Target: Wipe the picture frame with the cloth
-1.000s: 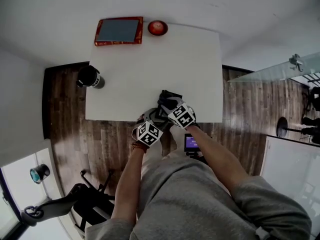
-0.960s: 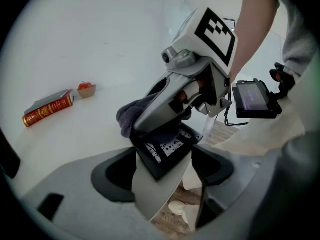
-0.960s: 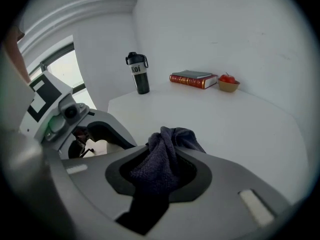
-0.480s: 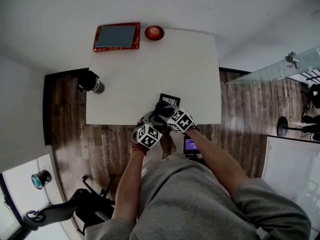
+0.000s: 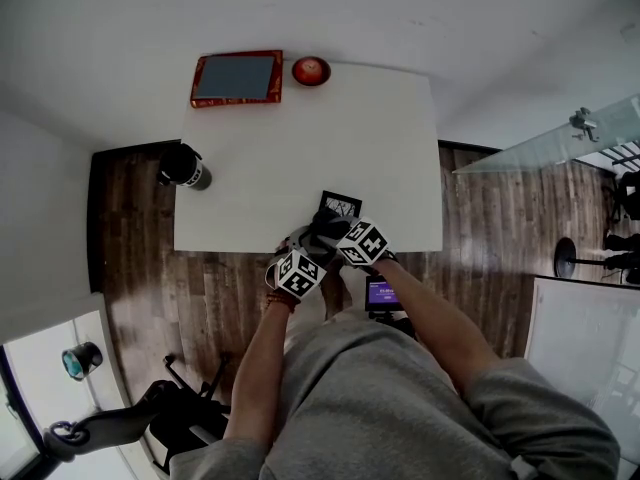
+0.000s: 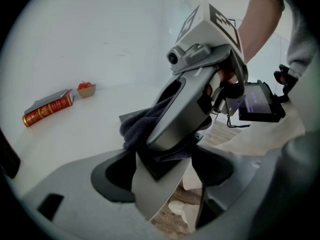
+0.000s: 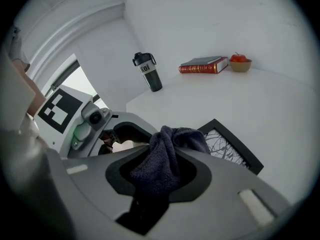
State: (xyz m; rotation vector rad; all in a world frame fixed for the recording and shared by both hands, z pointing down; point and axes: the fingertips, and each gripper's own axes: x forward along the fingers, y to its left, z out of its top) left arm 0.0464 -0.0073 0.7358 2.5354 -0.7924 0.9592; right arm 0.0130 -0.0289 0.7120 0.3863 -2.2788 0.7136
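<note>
A small black picture frame (image 5: 341,205) with a branch print lies near the front edge of the white table (image 5: 330,128). My right gripper (image 5: 335,230) is shut on a dark grey cloth (image 7: 167,159), bunched over the frame's (image 7: 231,146) near corner. My left gripper (image 5: 308,246) sits at the table edge, left of the right one. In the left gripper view the frame's black corner (image 6: 159,168) fills the gap between its jaws, so the left gripper (image 6: 165,170) looks shut on it. The cloth (image 6: 137,126) and the right gripper lie on top.
At the table's far edge lie a red book (image 5: 237,78) and a bowl of red fruit (image 5: 311,70). A dark bottle (image 5: 184,165) stands by the left edge. A lit screen device (image 5: 383,293) hangs at my waist. A chair base (image 5: 150,408) is on the wood floor.
The right gripper and cloth slid back toward the table's near edge. The frame's printed face, covered a second ago, now shows beyond the cloth. The left gripper barely moved.
</note>
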